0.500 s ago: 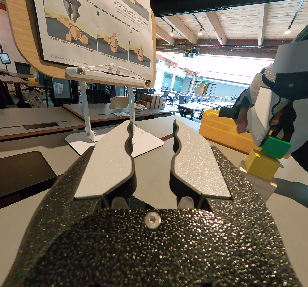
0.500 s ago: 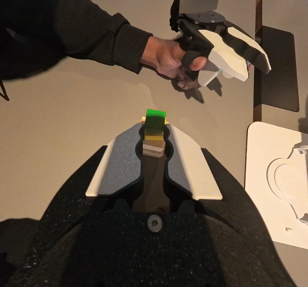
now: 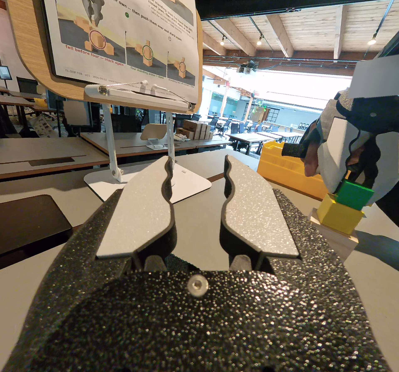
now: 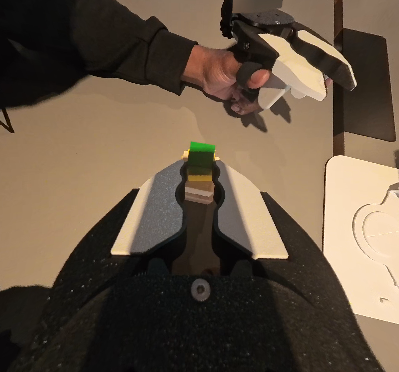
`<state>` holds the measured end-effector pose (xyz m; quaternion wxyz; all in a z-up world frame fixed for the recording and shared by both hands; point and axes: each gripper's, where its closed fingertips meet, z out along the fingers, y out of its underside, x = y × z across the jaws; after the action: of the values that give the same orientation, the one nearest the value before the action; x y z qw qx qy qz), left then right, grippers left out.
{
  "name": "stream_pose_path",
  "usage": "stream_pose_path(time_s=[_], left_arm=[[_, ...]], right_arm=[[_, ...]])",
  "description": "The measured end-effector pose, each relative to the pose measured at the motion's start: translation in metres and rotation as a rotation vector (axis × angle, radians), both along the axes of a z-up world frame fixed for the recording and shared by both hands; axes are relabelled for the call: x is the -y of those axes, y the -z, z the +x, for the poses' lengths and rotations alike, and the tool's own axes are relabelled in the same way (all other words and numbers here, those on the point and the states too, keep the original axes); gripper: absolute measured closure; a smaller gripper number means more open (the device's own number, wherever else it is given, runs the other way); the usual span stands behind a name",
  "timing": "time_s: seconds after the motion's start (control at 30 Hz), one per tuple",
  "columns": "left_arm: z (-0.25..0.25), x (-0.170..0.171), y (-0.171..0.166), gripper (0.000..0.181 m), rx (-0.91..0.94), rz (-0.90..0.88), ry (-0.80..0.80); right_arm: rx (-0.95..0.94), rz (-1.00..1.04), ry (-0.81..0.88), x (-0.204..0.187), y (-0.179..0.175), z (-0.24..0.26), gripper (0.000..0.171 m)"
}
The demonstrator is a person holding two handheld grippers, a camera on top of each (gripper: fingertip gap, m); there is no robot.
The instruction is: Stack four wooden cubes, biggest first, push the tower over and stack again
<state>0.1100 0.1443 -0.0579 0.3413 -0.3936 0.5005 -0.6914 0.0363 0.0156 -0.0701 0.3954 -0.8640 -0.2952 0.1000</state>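
Gripping the green cube (image 4: 201,154) atop the stack, right gripper (image 4: 200,163) jaws; left gripper (image 3: 197,163) agape, empty, yellow bin (image 3: 285,174) only there.

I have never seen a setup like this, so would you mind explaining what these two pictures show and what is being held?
There is no robot here: a person holds a hand-operated gripper in each hand, and each gripper carries a camera looking forward along its two fingers.

The left wrist view shows the left gripper, fingers apart and empty, above the grey table. Behind it stands a tilted board on a white stand, with a yellow bin to the right.

The right wrist view looks down from the right gripper. Its fingers sit on either side of a green cube, the top of a small tower: green on a yellow cube, which sits on a pale wooden cube. The green cube looks gripped. Farther off, a hand holds the left gripper.
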Motion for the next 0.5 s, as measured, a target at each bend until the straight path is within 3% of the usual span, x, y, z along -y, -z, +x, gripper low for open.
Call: stream_pose_path(time_s=[0.5], left_arm=[[0.0003,0.0005,0.0002,0.136,-0.004,-0.003,0.010]], right_arm=[[-0.023,0.018,0.009,-0.0017,0.0001,-0.0005,0.149]])
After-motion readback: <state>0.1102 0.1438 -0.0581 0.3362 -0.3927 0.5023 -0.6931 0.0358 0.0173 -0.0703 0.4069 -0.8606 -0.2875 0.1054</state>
